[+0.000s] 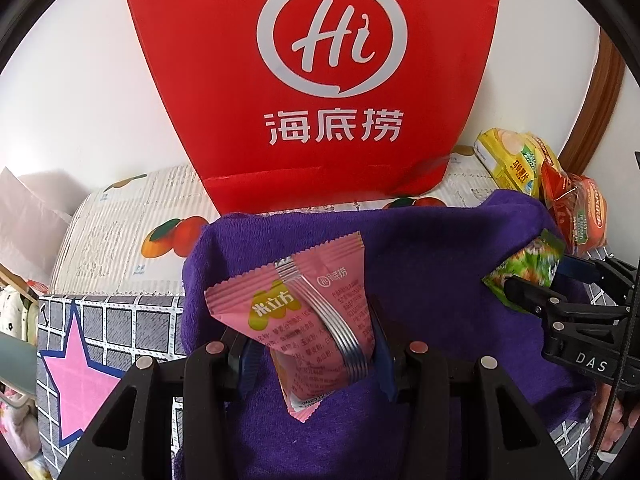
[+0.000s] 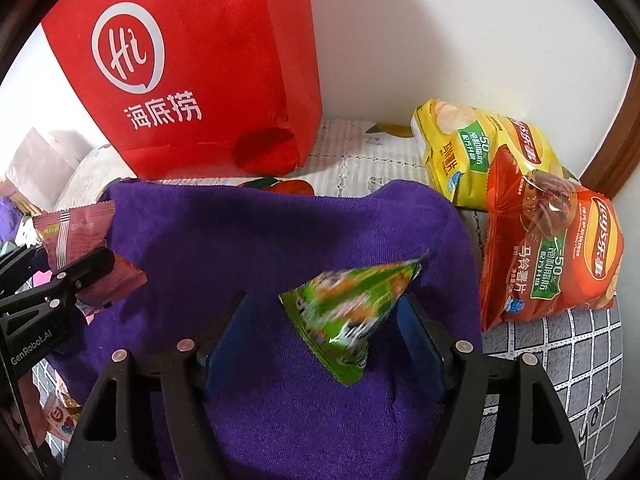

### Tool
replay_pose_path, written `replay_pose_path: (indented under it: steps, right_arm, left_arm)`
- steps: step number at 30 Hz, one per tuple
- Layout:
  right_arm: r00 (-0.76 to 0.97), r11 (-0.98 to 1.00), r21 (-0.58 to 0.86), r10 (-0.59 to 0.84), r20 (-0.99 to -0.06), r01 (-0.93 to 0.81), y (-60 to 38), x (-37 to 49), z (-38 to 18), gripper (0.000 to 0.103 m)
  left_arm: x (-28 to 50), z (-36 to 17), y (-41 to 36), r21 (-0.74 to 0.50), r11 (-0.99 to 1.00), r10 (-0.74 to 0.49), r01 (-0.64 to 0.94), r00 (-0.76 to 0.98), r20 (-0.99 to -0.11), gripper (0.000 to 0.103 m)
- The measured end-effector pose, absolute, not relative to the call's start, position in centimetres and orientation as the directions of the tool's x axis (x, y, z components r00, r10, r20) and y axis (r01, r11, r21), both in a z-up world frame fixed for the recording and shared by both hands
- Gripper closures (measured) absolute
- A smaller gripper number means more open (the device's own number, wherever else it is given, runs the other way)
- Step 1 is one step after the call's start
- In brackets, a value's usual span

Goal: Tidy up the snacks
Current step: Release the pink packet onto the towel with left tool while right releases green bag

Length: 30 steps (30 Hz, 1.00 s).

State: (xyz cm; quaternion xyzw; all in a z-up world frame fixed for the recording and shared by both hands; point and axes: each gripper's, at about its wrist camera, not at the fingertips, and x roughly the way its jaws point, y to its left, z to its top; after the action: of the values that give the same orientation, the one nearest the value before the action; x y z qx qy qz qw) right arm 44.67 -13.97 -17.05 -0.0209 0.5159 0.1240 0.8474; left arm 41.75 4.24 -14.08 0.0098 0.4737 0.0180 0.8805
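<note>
We see a pink packet (image 1: 308, 320) clamped in the left tool (image 1: 316, 348), its blue pads pressed on the packet's lower half, the upper half sticking up above a purple towel (image 1: 432, 256). The same packet (image 2: 76, 236) shows at the left edge of the right wrist view, pinched by that tool's black finger (image 2: 86, 266).

A green packet (image 2: 348, 308) sits between the pads of the right tool (image 2: 326, 336). It is blurred. The jaws stand wide apart: the left pad (image 2: 224, 344) is clear of the packet, and the packet's upper right corner is at or near the right pad (image 2: 420, 340); we cannot tell whether they touch. We read this tool as apart, not clamped. In the left wrist view the green packet (image 1: 524, 268) shows at the right tool's fingertip (image 1: 524, 292), over the towel's right side.

The towel (image 2: 256, 224) covers most of the surface under both tools. Behind it a red paper bag (image 1: 312, 72) with a white "Hi" logo stands upright against a white wall. To the right of the towel lie two chip bags: a yellow one (image 2: 472, 152) farther back and an orange-red one (image 2: 556, 252) nearer, overlapping the yellow one's front edge. Beneath is a fruit-printed cloth (image 1: 132, 216), and nearer us a grey checked cloth (image 1: 120, 328) with a pink star (image 1: 76, 376). A brown wooden frame (image 2: 616, 136) runs along the right edge.
</note>
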Motion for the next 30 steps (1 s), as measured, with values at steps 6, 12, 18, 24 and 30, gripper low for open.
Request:
replay_pose_path:
  steps: [6, 12, 18, 24, 30]
  right_arm:
    - [0.451, 0.969, 0.107, 0.200, -0.870, -0.222, -14.5, 44.5, -16.5, 0.029]
    - [0.484, 0.970, 0.122, 0.211, -0.850, -0.208, -15.4, 44.0, -15.5, 0.029]
    - [0.495, 0.972, 0.131, 0.214, -0.842, -0.196, -15.8, 43.9, -15.1, 0.029]
    - [0.495, 0.971, 0.131, 0.216, -0.842, -0.201, -15.7, 43.8, -15.0, 0.029]
    - [0.496, 0.968, 0.133, 0.225, -0.839, -0.214, -15.3, 43.7, -14.9, 0.029]
  left_arm:
    - [42.1, -14.6, 4.7, 0.008, 1.000, 0.022, -0.027, 0.529, -0.848, 0.058]
    - [42.1, -14.9, 4.8, 0.000, 1.000, 0.014, -0.026, 0.516, -0.857, 0.058]
    - [42.2, -14.9, 5.0, -0.007, 0.999, 0.014, -0.039, 0.521, -0.853, 0.058]
    - [41.9, -14.3, 4.9, -0.041, 0.999, -0.025, -0.017, 0.543, -0.839, 0.058]
    - [41.7, -13.7, 4.9, -0.080, 0.997, -0.068, 0.002, 0.556, -0.829, 0.052]
